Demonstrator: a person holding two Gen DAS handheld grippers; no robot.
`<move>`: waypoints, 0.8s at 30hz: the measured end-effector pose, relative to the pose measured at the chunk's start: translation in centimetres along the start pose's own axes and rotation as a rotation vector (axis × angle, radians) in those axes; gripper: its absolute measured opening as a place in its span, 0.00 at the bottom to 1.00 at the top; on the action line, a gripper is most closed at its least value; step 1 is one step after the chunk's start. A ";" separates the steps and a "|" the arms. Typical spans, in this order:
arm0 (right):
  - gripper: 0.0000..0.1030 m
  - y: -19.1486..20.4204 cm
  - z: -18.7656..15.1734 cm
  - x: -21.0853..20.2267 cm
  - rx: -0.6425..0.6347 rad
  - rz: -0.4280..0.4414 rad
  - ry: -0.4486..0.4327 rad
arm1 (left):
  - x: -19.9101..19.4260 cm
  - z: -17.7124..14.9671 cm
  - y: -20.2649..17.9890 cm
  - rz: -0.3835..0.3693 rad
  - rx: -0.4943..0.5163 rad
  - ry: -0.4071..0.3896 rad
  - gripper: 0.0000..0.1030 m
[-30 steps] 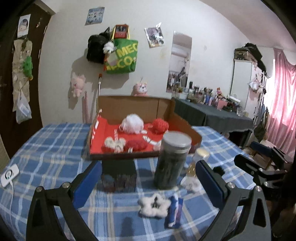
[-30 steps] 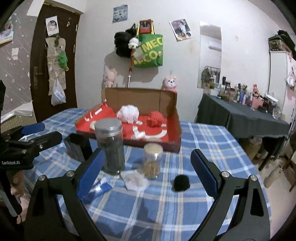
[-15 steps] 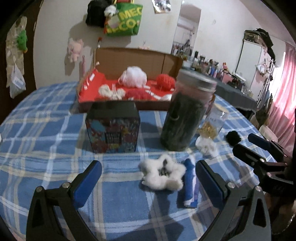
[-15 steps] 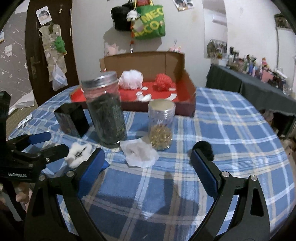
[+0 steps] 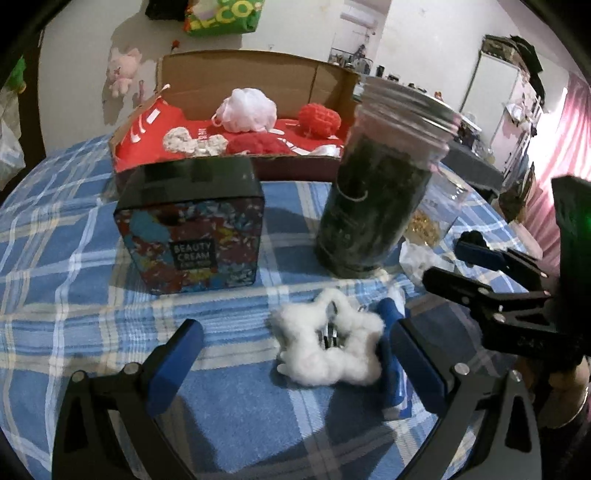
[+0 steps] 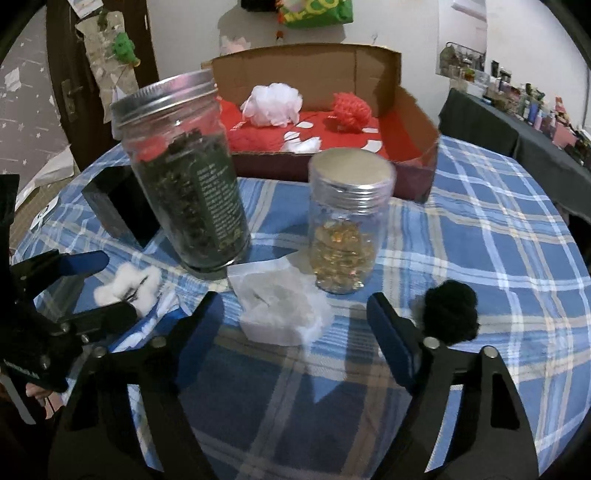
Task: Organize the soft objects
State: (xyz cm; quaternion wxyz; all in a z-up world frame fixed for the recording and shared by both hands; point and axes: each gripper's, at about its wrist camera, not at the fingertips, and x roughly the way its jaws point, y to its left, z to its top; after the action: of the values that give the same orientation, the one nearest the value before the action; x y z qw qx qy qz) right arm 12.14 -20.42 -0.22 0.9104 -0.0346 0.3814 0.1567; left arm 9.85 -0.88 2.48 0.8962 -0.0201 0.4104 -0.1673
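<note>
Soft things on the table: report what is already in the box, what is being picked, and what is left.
Done: a white puff and red puffs lie in the cardboard box. In hand: nothing gripped yet; the left hand-held gripper is open around the white fluffy star, and the right hand-held gripper is closing around the white pad. Left: those two and the black pompom.

The dark box [image 5: 192,236] on the worktop carries white lettering on its front face — "BEAUTY CREAM" (a smaller line beneath is too blurred to read). The green bag [image 5: 221,16] on the wall shows yellow letters ending "CO".
</note>
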 end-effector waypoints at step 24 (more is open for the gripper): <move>0.13 2.6 -1.0 -3.0 -0.079 0.069 -0.078 | -1.6 0.0 -0.6 -0.092 0.086 -0.045 0.11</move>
State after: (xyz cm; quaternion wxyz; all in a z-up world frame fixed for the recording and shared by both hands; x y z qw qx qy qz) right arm 8.72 -18.93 1.33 0.9164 -0.0512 0.3402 0.2044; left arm 8.73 -0.99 3.74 0.8966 -0.0040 0.3811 -0.2255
